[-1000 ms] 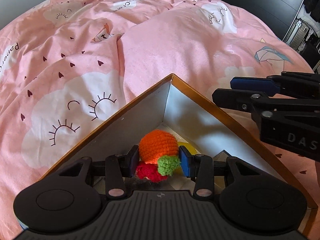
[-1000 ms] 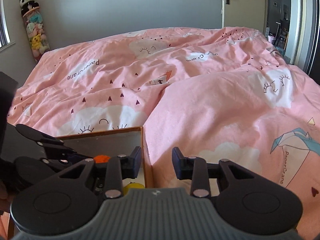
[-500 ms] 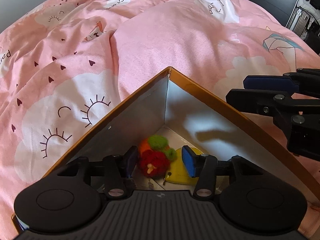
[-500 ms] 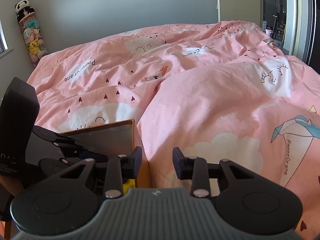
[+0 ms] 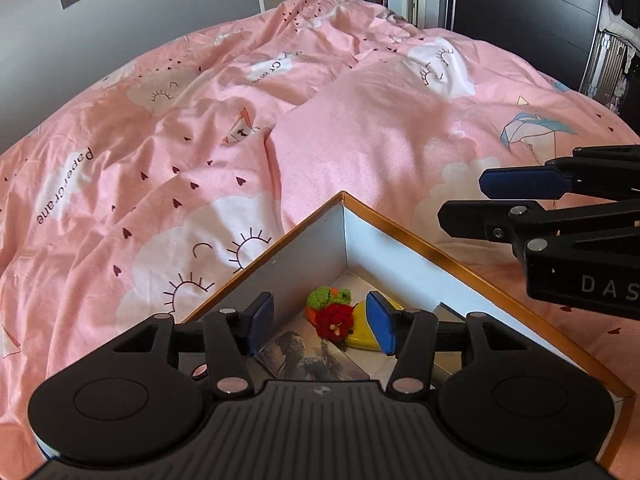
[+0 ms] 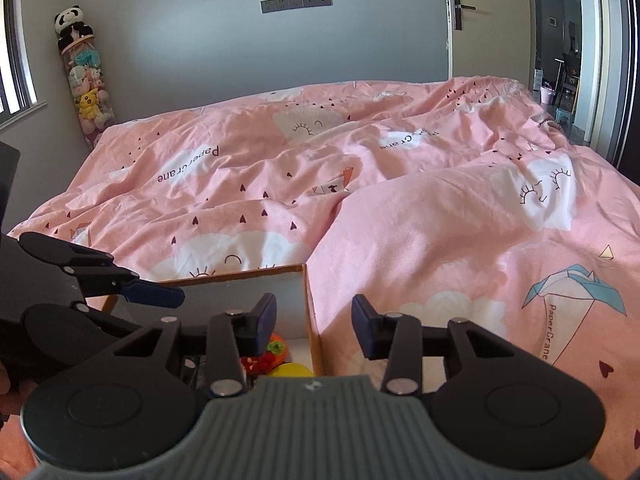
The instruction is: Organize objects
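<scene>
A second ago the left hand-held gripper (image 5: 320, 322) clamped a crocheted orange toy (image 5: 330, 314) over the box; now the toy lies on the box floor and the gripper has lifted clear. Its jaws have just been opening and stand fairly wide with nothing pressed between them, so the drop looks complete.

Left wrist view: the toy, orange with green leaves and a red tuft, rests in the far corner of the open cardboard box (image 5: 404, 230), touching a yellow item (image 5: 362, 338) on its right. A printed card or booklet (image 5: 308, 356) lies flat nearer the camera. The box sits on a bed under a pink duvet (image 5: 200, 160) printed with clouds and hearts. The right hand-held gripper (image 5: 472, 200) reaches in from the right, above the box's right wall, apart from the toy.

Right wrist view: the right hand-held gripper (image 6: 314, 326) straddles the box's right wall (image 6: 314, 320), with a moderate gap between its jaws, which have just been opening a little, and nothing held. The toy and the yellow item peek out just beyond its left finger (image 6: 264, 320). The left hand-held gripper enters from the left above the box. A tube of plush toys (image 6: 86, 84) stands in the far left corner of the room, by the wall; a door (image 6: 484, 20) is at far right.

No loose item shows on the visible duvet. The box wall between the right jaws is the nearest thing to snag.
</scene>
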`<state>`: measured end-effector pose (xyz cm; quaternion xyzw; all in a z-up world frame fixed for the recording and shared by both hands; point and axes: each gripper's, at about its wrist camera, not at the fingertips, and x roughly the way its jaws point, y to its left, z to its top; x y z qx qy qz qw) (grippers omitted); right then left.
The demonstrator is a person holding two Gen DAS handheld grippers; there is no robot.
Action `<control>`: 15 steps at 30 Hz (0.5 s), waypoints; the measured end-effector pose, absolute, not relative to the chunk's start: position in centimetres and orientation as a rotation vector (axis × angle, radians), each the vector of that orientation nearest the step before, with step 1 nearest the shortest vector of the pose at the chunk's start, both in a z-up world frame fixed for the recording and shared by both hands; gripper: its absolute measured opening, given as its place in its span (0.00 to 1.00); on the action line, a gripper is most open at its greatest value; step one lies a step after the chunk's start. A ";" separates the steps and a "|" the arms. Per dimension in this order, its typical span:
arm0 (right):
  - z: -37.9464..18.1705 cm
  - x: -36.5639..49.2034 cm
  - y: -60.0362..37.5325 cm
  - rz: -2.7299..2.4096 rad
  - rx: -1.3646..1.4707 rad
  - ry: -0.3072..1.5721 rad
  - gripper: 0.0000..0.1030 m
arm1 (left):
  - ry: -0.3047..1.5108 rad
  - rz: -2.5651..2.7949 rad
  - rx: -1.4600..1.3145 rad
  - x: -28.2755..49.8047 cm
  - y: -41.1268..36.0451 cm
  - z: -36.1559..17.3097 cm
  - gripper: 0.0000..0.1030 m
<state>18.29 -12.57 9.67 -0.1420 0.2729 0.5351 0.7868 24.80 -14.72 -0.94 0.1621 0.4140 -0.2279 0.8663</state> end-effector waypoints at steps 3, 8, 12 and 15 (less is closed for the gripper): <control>10.9 17.2 -13.8 1.175 -0.305 0.570 0.46 | 0.832 -0.440 0.335 22.8 -13.8 1.0 0.60; 12.9 14.9 -16.4 1.221 -0.300 0.516 0.53 | 0.766 -0.370 0.280 18.8 -11.6 4.3 0.67; 14.1 12.6 -18.6 1.285 -0.293 0.467 0.58 | 0.683 -0.262 0.246 14.4 -10.3 6.6 0.70; 14.4 10.5 -20.4 1.335 -0.288 0.422 0.64 | 0.619 -0.192 0.182 10.9 -9.1 7.6 0.74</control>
